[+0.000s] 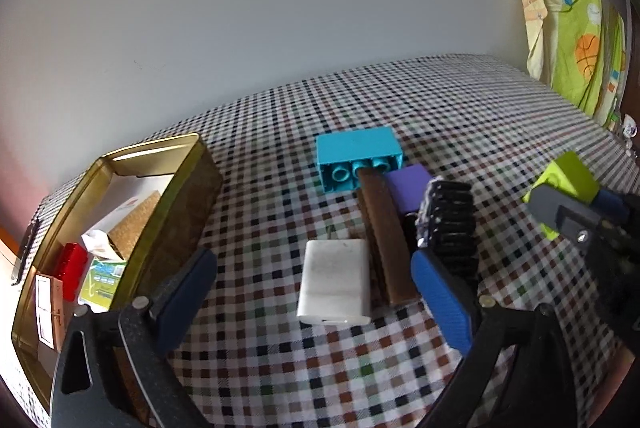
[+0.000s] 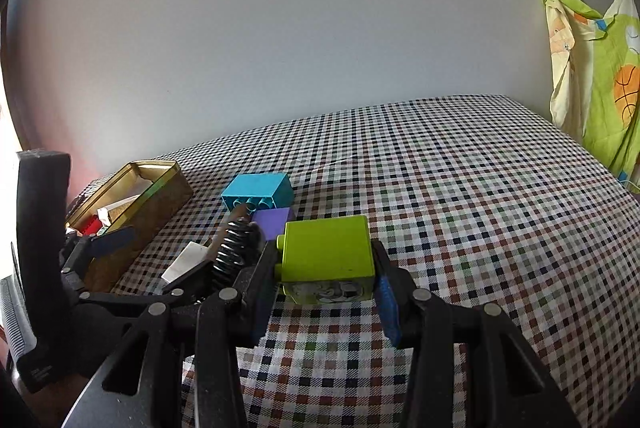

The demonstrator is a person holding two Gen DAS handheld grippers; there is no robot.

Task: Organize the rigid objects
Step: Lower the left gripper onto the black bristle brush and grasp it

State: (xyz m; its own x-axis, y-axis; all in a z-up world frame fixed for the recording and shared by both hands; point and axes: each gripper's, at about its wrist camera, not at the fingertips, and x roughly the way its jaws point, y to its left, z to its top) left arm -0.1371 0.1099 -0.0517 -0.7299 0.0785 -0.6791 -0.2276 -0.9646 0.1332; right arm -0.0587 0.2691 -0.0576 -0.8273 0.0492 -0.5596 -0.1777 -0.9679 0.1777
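My right gripper (image 2: pixel 326 302) clamps the lime block (image 2: pixel 326 248), while the gold tin (image 2: pixel 160 196) lies far to its left, nearer my wide-open left gripper (image 1: pixel 316 292).

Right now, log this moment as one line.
right tool: shut on lime block | left tool: open over white charger | gold tin: partly filled
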